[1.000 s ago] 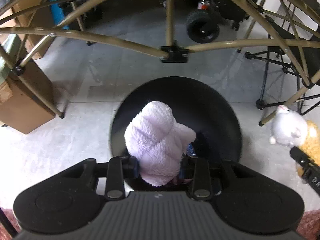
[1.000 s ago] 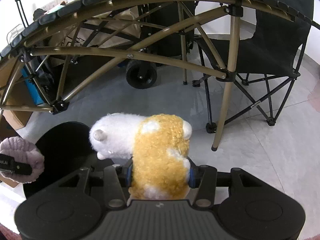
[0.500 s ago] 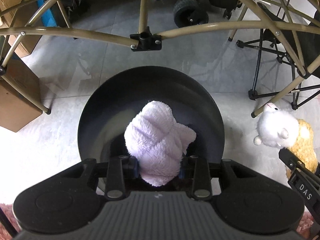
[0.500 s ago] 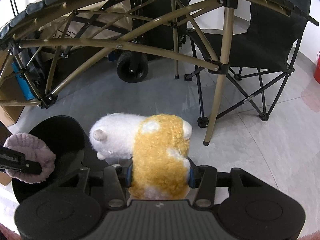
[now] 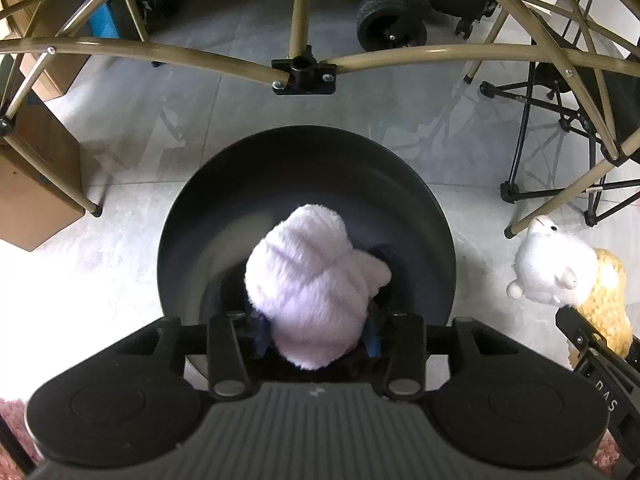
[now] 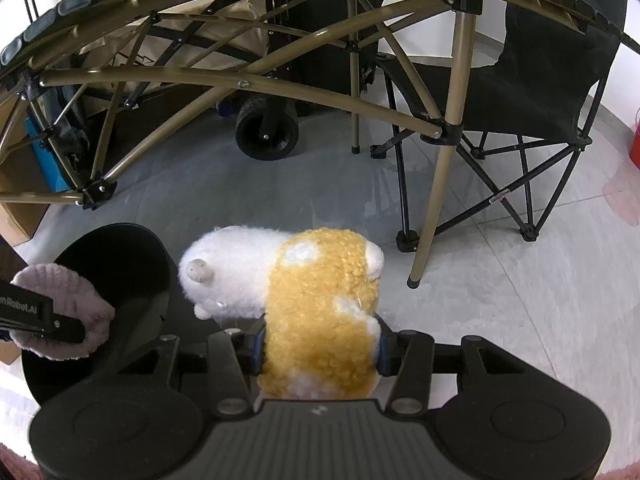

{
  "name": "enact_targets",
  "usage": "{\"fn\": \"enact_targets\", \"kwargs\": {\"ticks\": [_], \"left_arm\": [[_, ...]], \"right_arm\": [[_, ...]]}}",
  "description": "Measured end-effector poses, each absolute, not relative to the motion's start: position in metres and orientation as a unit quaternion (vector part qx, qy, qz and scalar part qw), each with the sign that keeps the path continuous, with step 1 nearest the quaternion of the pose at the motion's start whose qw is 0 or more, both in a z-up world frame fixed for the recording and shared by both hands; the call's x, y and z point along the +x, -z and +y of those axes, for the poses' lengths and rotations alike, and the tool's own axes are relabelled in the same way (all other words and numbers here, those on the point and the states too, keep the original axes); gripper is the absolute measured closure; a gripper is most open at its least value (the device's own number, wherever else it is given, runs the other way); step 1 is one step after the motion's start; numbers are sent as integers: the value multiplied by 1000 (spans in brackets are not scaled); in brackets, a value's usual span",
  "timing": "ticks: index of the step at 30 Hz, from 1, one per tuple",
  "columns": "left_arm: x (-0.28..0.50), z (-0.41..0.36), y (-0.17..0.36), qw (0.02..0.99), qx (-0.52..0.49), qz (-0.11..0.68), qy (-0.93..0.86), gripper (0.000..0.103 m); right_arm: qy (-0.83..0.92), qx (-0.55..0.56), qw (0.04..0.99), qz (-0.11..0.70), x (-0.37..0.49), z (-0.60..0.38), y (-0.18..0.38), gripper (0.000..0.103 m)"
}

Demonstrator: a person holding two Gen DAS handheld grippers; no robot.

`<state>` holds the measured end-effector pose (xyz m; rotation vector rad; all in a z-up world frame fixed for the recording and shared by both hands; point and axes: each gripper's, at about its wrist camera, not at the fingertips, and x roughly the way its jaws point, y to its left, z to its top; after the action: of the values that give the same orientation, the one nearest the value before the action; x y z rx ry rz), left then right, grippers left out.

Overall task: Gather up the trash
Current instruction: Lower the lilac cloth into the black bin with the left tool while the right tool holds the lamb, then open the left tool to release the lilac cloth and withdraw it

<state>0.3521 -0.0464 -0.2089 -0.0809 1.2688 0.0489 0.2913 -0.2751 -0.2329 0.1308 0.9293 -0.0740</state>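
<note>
My left gripper (image 5: 314, 334) is shut on a fluffy lilac plush (image 5: 308, 288) and holds it over the open mouth of a round black bin (image 5: 304, 168) on the floor. The lilac plush also shows at the left of the right wrist view (image 6: 64, 312), beside the bin (image 6: 132, 256). My right gripper (image 6: 320, 350) is shut on a yellow and white plush animal (image 6: 320, 308), held in the air to the right of the bin. That plush also shows at the right edge of the left wrist view (image 5: 560, 276).
A tan folding metal frame (image 5: 304, 68) arches over the bin; its legs (image 6: 436, 200) stand on the grey tiled floor. A black folding chair (image 6: 536, 80) stands at the right, a wheeled cart (image 6: 266, 132) behind, a cardboard box (image 5: 32, 184) at the left.
My left gripper has moved forward with the lilac plush, so more of the bin's mouth lies under it. My right gripper, still holding the yellow plush, has drifted slightly.
</note>
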Motion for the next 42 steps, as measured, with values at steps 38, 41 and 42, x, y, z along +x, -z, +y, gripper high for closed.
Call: {"fn": "enact_targets", "kwargs": {"ticks": [38, 41, 42], "left_arm": [[338, 0, 190, 818, -49, 568, -67, 0], [335, 9, 189, 820, -49, 565, -78, 0], [334, 12, 189, 821, -49, 563, -82, 0]], "right_arm": [[15, 69, 899, 432, 277, -260, 210, 56], [7, 66, 899, 433, 276, -254, 207, 56], [4, 65, 899, 433, 276, -252, 206, 56]]}}
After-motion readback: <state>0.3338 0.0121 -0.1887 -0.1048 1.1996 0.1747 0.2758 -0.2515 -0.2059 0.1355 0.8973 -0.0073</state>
